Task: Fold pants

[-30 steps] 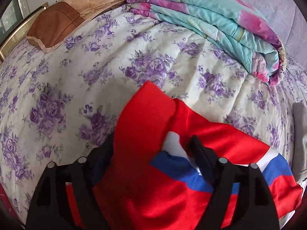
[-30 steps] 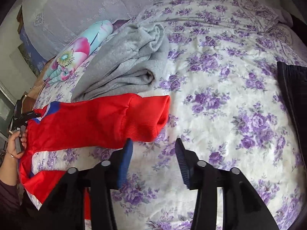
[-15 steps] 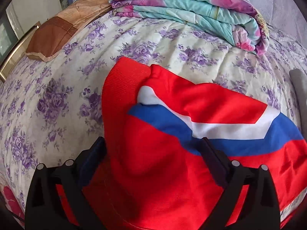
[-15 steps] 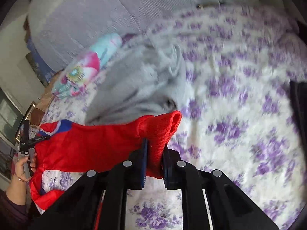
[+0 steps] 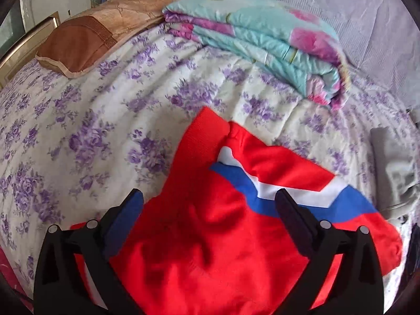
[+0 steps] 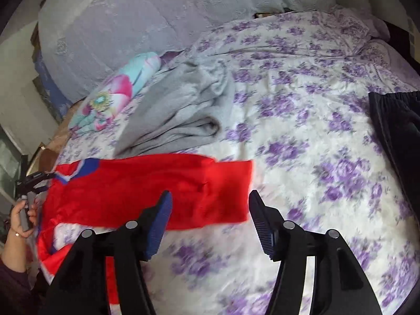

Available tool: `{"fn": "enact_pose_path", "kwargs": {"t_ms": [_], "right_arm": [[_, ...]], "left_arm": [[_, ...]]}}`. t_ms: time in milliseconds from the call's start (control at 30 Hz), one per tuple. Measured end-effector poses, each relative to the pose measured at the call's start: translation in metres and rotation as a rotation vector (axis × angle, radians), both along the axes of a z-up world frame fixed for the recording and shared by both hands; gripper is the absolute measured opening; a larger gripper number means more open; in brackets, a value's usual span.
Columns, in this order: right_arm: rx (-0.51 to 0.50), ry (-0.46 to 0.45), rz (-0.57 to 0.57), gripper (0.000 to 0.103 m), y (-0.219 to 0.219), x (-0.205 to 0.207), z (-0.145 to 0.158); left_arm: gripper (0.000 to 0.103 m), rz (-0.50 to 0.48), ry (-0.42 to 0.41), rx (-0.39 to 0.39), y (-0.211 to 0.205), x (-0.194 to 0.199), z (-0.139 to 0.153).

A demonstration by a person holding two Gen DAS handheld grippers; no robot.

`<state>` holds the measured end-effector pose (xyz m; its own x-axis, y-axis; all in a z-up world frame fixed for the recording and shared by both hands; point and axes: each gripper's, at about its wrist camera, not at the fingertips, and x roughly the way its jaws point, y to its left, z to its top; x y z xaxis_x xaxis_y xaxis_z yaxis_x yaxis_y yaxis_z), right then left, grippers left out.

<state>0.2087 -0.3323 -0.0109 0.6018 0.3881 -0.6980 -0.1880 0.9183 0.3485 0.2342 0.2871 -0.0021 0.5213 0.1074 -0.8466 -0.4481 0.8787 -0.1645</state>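
Red pants [image 5: 223, 236] with a blue and white stripe lie on a purple-flowered bed [image 5: 92, 131]. In the left wrist view my left gripper [image 5: 208, 207] is open, its fingers either side of the waistband end, just above the cloth. In the right wrist view the pants [image 6: 136, 183] stretch leftward, the red cuff end lying flat. My right gripper [image 6: 210, 210] is open and empty over that cuff. The left gripper [image 6: 34, 181] shows at the far left in a hand.
A folded teal and pink quilt [image 5: 262, 39] and a brown pillow [image 5: 78, 42] lie at the bed's far side. A grey garment [image 6: 183, 113] lies just beyond the pants. A dark garment [image 6: 393, 131] lies at the right edge.
My right gripper was shut on the red cuff half a second ago; it has opened and the cuff lies flat. My left gripper opened and now hovers over the waistband end.
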Motion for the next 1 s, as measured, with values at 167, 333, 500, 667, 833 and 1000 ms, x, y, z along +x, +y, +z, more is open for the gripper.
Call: {"fn": "enact_pose_path", "kwargs": {"t_ms": [167,333,500,667,833,1000], "right_arm": [[0.026,0.101,0.241,0.061,0.055,-0.052,-0.019],[-0.048,0.150,0.269,0.040,0.091,-0.064,-0.051],[0.226,0.165,0.239,0.010,0.045,-0.082,-0.019],[0.324,0.142,0.110,0.010,-0.021,-0.128,0.029],[0.287,0.217,-0.147,0.036,-0.085,-0.152,0.025],[0.177,0.120,-0.190,0.067,-0.101,-0.169,0.004]], "left_arm": [[0.098,0.023,-0.125,-0.006,0.026,-0.073,0.050],[0.098,0.111,-0.074,-0.005,0.058,-0.128,0.026],[0.098,0.155,-0.001,-0.080,0.076,-0.160,-0.025],[0.098,0.119,0.003,-0.083,0.057,-0.151,-0.047],[0.098,0.055,-0.004,-0.019,0.016,-0.129,-0.047],[0.087,-0.003,-0.052,-0.001,-0.016,-0.129,-0.043]]}}
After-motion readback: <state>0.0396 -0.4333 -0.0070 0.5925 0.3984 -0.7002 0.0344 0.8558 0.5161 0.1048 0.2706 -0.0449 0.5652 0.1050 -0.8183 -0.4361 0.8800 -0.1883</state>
